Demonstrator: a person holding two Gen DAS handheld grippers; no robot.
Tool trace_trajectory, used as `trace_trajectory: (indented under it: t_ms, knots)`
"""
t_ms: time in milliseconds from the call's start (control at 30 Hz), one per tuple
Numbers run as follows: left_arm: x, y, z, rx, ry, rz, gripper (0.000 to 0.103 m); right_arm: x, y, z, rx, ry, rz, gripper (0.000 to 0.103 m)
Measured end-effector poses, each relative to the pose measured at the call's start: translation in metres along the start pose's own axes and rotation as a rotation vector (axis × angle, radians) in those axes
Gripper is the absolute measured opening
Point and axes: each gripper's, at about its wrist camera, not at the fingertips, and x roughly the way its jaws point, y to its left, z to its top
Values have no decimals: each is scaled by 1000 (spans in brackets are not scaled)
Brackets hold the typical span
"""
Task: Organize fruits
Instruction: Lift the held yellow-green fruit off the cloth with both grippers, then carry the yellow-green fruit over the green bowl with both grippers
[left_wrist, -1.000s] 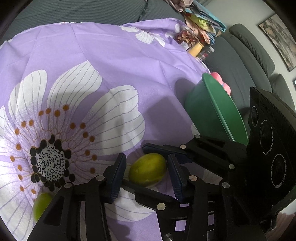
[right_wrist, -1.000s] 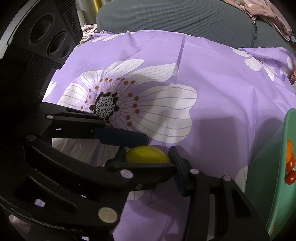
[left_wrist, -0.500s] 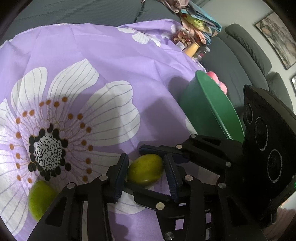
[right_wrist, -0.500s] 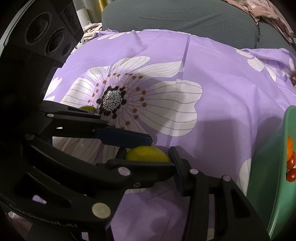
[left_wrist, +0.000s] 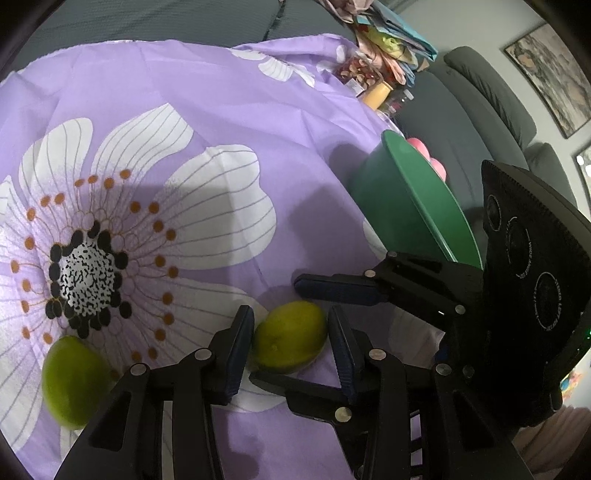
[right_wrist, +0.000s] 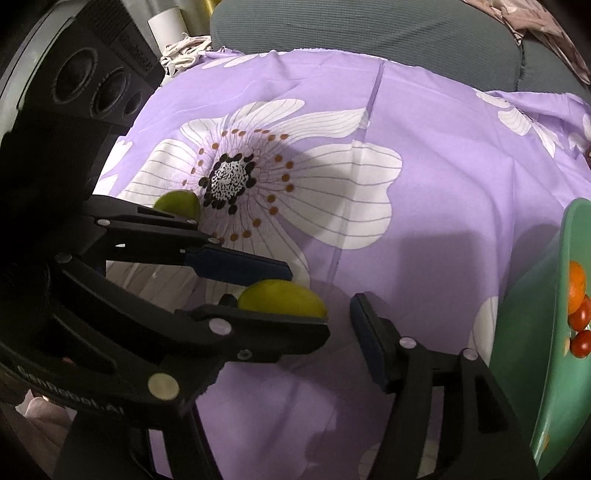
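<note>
A yellow-green lemon (left_wrist: 290, 336) lies on the purple flowered cloth (left_wrist: 221, 122). My left gripper (left_wrist: 291, 347) stands around it, its blue pads close at both sides, a small gap on the right. My right gripper (right_wrist: 336, 317) is open beside the same lemon (right_wrist: 282, 301), which sits just left of its gap, partly behind its left finger. A second green lemon (left_wrist: 72, 380) lies on the cloth at the left and also shows in the right wrist view (right_wrist: 177, 205). A green bowl (left_wrist: 413, 210) stands at the right.
The bowl (right_wrist: 535, 350) holds an orange (right_wrist: 576, 286) and small red fruits (right_wrist: 580, 343); pink fruits (left_wrist: 437, 168) show over its rim. A grey sofa (left_wrist: 461, 122) lies behind the table, with clutter (left_wrist: 373, 70) at the far right corner.
Both grippers have drawn back and risen slightly, so more cloth and the second lemon have come into view. The left pads stay close around the lemon.
</note>
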Motion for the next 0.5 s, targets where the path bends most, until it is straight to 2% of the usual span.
trace_trajectory:
  t_ms: [33, 100, 233, 500]
  knots:
    - [0, 0, 0, -1, 2, 2, 40, 0, 1, 0, -7, 1, -3, 60]
    - [0, 0, -1, 0, 4, 1, 40, -1, 3, -1, -15, 0, 15, 47]
    - [-1, 0, -3, 0, -2, 4, 40, -3, 9, -3, -39, 0, 12, 46]
    - [-9, -13, -6, 13, -8, 46, 41, -10, 7, -9, 8, -44, 48, 46]
